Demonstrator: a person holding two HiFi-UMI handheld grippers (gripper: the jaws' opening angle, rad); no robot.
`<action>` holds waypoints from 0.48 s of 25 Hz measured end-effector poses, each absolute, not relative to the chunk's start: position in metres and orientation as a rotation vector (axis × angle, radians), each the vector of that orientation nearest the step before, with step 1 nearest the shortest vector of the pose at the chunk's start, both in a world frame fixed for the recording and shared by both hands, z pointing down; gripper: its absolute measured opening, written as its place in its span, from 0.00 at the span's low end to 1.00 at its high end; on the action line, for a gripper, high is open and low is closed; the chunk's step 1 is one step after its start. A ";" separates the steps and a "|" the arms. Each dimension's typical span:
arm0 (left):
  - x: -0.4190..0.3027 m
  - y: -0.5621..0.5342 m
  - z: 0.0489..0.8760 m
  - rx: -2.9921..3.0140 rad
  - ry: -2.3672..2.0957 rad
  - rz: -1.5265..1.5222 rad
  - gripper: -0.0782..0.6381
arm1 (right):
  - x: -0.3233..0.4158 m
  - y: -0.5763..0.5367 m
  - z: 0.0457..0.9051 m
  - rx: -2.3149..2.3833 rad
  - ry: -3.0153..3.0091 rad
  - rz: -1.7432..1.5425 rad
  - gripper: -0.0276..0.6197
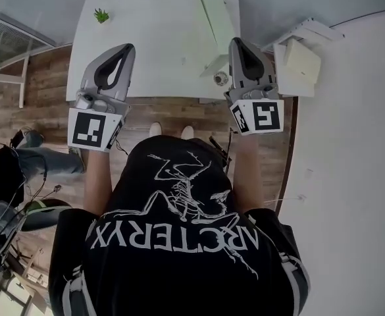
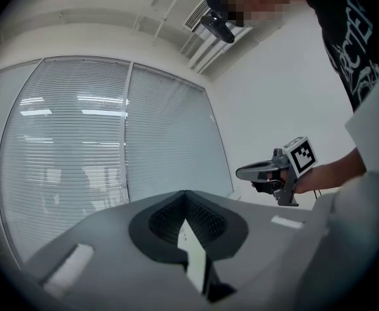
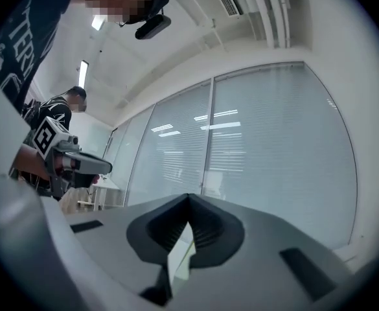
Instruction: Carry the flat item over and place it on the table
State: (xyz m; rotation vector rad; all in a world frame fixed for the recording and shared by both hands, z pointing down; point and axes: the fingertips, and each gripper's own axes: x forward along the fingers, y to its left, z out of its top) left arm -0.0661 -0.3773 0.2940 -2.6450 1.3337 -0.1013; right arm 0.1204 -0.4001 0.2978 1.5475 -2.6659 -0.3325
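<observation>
A pale green flat item (image 1: pixel 216 15) lies slanted on the right part of the white table (image 1: pixel 153 38) ahead of me. My right gripper (image 1: pixel 235 41) is held up beside the item's near end, its tips meeting with nothing seen between them. In the right gripper view its jaws (image 3: pixel 189 196) point at window blinds, with no item beyond them. My left gripper (image 1: pixel 128 47) is raised over the table's near left edge, also shut and empty; its tips (image 2: pixel 186 193) touch. Each gripper shows in the other's view: the right gripper (image 2: pixel 270 170) and the left gripper (image 3: pixel 79 164).
A small green plant (image 1: pixel 101 15) stands at the table's far left. A small round object (image 1: pixel 221 78) sits at its near edge. White shelves (image 1: pixel 304 58) with boxes stand at the right, beside a white wall (image 1: pixel 357 176). Another person (image 1: pixel 8 170) is at the left, among cables.
</observation>
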 end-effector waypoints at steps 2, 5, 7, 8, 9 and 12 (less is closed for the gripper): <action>-0.067 -0.377 0.290 -2.643 1.329 -0.088 0.10 | 0.117 -0.402 0.297 1.548 -2.643 -0.341 0.06; -0.067 -0.376 0.286 -2.633 1.322 -0.085 0.10 | 0.113 -0.400 0.294 1.539 -2.649 -0.338 0.06; -0.066 -0.376 0.286 -2.628 1.323 -0.087 0.10 | 0.113 -0.399 0.291 1.532 -2.659 -0.335 0.06; -0.065 -0.376 0.286 -2.628 1.328 -0.090 0.10 | 0.114 -0.399 0.290 1.530 -2.659 -0.339 0.06; -0.066 -0.376 0.287 -2.625 1.333 -0.093 0.10 | 0.114 -0.399 0.290 1.527 -2.657 -0.342 0.06; -0.065 -0.377 0.285 -2.603 1.339 -0.089 0.10 | 0.113 -0.401 0.293 1.515 -2.656 -0.338 0.06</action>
